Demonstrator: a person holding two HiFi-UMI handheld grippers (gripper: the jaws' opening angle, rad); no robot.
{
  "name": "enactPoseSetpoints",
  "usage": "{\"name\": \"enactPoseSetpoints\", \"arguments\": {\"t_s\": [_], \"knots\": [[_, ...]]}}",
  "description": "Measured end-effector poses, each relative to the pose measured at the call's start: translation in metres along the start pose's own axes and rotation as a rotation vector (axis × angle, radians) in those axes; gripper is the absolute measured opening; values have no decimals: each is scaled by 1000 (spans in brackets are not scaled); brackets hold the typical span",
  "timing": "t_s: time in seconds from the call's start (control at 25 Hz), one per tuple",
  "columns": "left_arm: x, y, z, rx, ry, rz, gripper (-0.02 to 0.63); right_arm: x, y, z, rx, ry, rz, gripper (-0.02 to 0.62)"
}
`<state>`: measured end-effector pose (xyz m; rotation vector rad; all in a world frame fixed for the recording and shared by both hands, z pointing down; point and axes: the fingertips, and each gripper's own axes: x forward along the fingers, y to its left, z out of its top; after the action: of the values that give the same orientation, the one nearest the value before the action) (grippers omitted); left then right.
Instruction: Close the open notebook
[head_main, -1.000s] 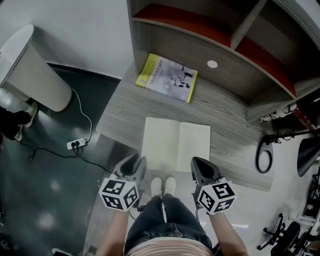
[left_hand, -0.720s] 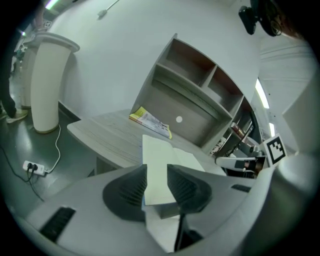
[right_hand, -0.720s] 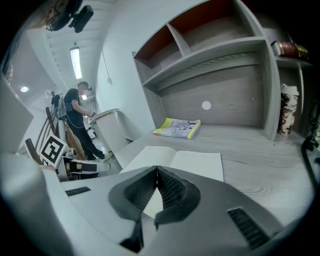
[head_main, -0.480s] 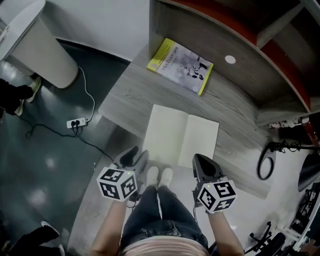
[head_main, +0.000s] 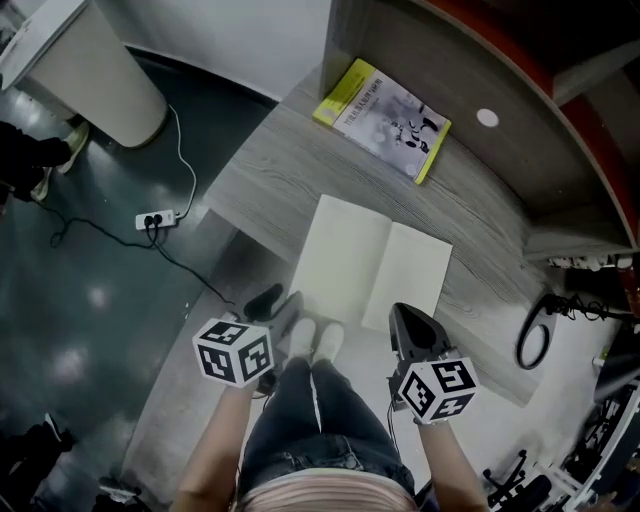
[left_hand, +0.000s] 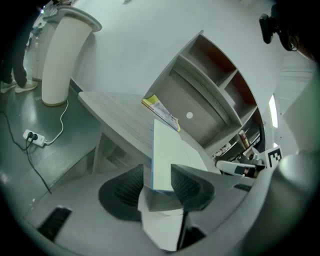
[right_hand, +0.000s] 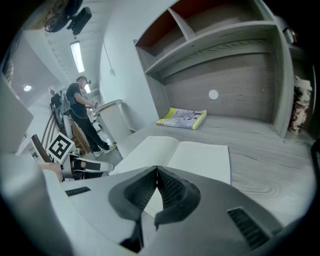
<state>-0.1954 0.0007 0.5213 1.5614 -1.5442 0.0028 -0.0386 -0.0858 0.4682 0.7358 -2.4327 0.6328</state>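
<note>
An open notebook (head_main: 375, 265) is lying flat with both blank pages facing up, at the middle of the desk's (head_main: 270, 180) front edge. Its near edge is sitting at that edge or slightly over it. A yellow-edged booklet (head_main: 385, 105) is lying closed, well apart from it, toward the back edge of the desk under the shelves.

A person is standing at the front edge, holding both grippers just short of the notebook. The left gripper (head_main: 277, 305) is pointing at the notebook's near left corner. Its jaws are opening and standing wide. In the left gripper view the corner is showing in the gap between them, with neither pad pressing on it. The right gripper (head_main: 408, 320) is facing the near right corner. Its jaws are meeting at the tips with nothing between them.

The closing itself is not yet beginning. This is looking like the approach, with the left gripper readying for a grasp. The next move is likely calling for the left jaws to slide around the left cover at its corner and pinch it. That half would then be swinging up and over the spine onto the right half. The right gripper may be needed to steady the right page, since a light notebook at the edge could be sliding or tipping off
</note>
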Motion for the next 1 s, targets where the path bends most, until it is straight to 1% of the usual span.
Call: {"name": "enactPoseSetpoints", "arguments": {"t_s": [0.12,0.32,0.6,0.8,1.0], "knots": [[3,0,-5,-17,21,-19,149,2,1,-3,-8,15,-2,8],[9,1,-11,-36,56,-47,149,4,1,-10,10,34,-5,8],[13,2,-16,-58,70,-66,143,4,-5,-16,22,55,-18,8],[11,2,-13,-47,68,-70,118,3,-8,-18,28,60,-26,8],[5,-3,-6,-14,61,-73,89,1,-10,-17,33,58,-31,8]]}}
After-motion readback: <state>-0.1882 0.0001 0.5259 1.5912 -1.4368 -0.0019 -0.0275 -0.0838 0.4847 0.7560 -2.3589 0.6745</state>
